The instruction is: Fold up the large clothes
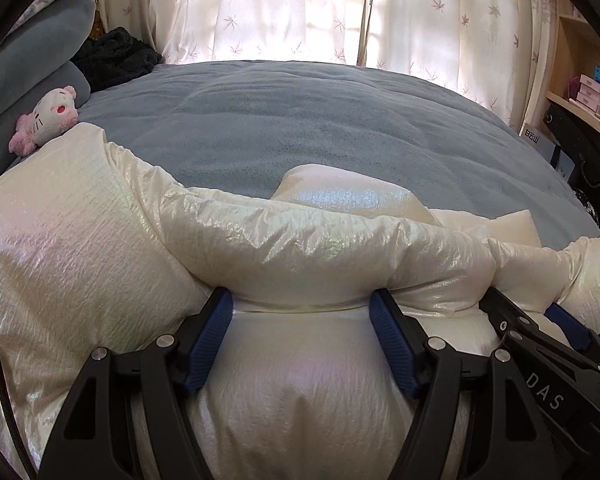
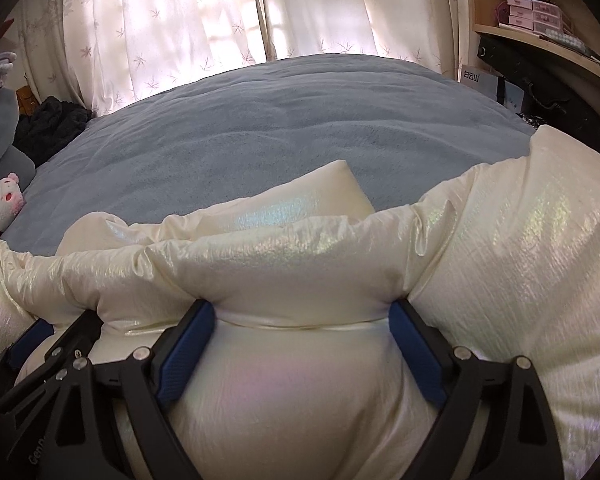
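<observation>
Cream puffy jacket (image 1: 100, 248) fills lower frame in both views, bunched on blue bed (image 1: 300, 120). Left claw (image 1: 300, 312) clamped on thick jacket fold, lower centre. Right claw (image 2: 304, 316) clamped on same fold just beside it; its tips show lower right of left view. Plush toy (image 1: 48, 120) mid left, touching jacket. Curtains (image 1: 284, 8) across top.

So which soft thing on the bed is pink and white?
The small cat plush toy by the grey pillow. The puffy cream jacket and dark fuzzy bundle have no pink.
</observation>
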Motion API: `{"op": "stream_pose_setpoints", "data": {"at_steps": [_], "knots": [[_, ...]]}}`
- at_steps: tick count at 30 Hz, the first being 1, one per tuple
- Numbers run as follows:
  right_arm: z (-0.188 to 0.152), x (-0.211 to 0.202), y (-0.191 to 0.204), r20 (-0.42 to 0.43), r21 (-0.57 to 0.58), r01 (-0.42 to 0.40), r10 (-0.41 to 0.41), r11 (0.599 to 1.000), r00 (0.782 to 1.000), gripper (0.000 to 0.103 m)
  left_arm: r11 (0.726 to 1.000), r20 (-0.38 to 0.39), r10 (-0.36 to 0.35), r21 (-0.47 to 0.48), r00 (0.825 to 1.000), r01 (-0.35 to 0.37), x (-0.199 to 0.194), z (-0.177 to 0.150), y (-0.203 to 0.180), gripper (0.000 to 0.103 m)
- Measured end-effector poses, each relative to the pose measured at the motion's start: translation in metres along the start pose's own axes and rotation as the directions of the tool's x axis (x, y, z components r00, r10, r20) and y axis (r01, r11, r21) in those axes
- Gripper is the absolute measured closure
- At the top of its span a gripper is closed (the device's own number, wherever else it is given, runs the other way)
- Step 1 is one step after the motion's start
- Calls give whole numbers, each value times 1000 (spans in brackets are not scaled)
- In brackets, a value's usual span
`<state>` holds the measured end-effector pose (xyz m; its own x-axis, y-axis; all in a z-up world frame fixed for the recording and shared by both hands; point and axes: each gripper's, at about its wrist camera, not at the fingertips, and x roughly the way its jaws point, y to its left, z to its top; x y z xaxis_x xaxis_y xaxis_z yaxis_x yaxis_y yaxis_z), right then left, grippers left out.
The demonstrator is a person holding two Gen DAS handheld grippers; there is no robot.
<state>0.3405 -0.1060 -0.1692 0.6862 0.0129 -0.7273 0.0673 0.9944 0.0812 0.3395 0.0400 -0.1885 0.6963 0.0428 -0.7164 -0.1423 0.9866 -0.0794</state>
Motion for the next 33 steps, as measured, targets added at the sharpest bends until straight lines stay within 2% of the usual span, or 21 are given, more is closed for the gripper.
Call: {"op": "stream_pose_setpoints", "data": {"at_steps": [19, 24, 28, 33], "knots": [[1, 5, 0, -6, 1, -12, 12, 1000, 1000, 11, 1000, -8, -15, -9, 1000, 15, 3, 3, 6, 33], [1, 6, -1, -5, 3, -26, 26, 1000, 1000, 9, 998, -49, -67, 0, 997, 67, -7, 11, 12, 31], [1, 6, -2, -5, 4, -27, 27, 1000, 1000, 9, 993, -67, -114, -13, 991, 113, -38, 22, 26, 31], [0, 6, -3, -3, 5, -29, 29, 1000, 1000, 9, 977, -26, -208, -56, 978, 207, -121, 10, 67, 31]]}}
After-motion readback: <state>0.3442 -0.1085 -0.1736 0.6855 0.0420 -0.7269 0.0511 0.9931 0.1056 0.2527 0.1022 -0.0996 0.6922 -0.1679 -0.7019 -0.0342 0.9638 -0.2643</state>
